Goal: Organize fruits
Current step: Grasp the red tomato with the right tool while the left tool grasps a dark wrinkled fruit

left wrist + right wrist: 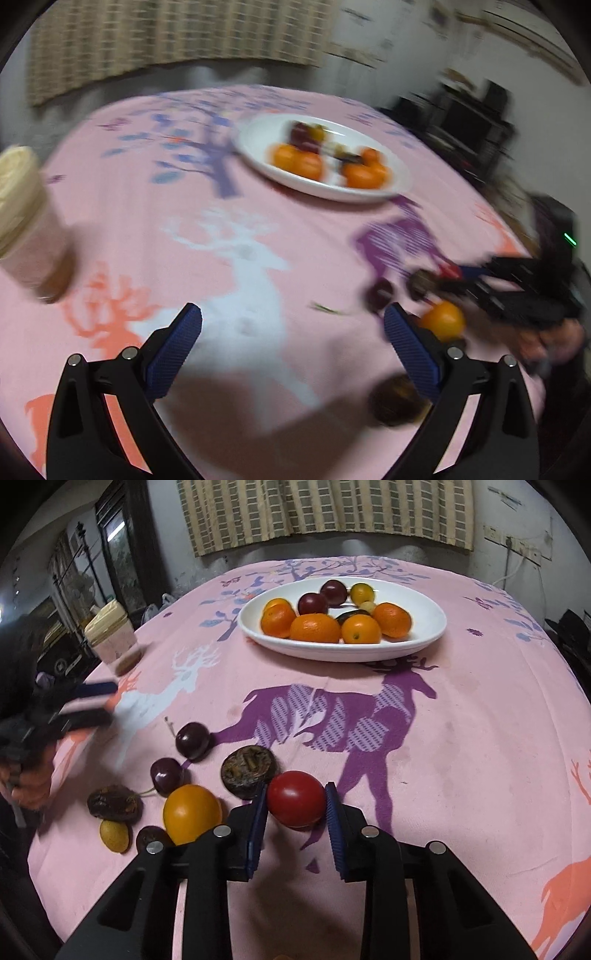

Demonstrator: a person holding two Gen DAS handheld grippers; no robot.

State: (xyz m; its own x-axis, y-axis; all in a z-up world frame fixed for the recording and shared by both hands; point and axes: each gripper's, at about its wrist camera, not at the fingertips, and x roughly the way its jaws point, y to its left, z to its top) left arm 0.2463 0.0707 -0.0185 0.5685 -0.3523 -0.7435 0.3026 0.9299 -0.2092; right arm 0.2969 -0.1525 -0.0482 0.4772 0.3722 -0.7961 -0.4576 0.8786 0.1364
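A white oval plate (424, 642) with several oranges, cherries and small yellow fruits stands at the far middle of the pink deer-print cloth; it also shows blurred in the left wrist view (258, 136). My right gripper (296, 800) is shut on a red tomato (295, 799) low over the cloth. Beside it lie a yellow-orange fruit (192, 812), two dark cherries (192, 740), wrinkled brown fruits (247, 770) and a small yellow fruit (114, 835). My left gripper (291, 317) is open and empty above the cloth, left of the loose fruits.
A jar with a cream lid (110, 635) stands near the table's left edge; it also shows in the left wrist view (26, 221). A striped curtain (325, 509) hangs behind the table. Dark furniture (469, 114) stands past the far right edge.
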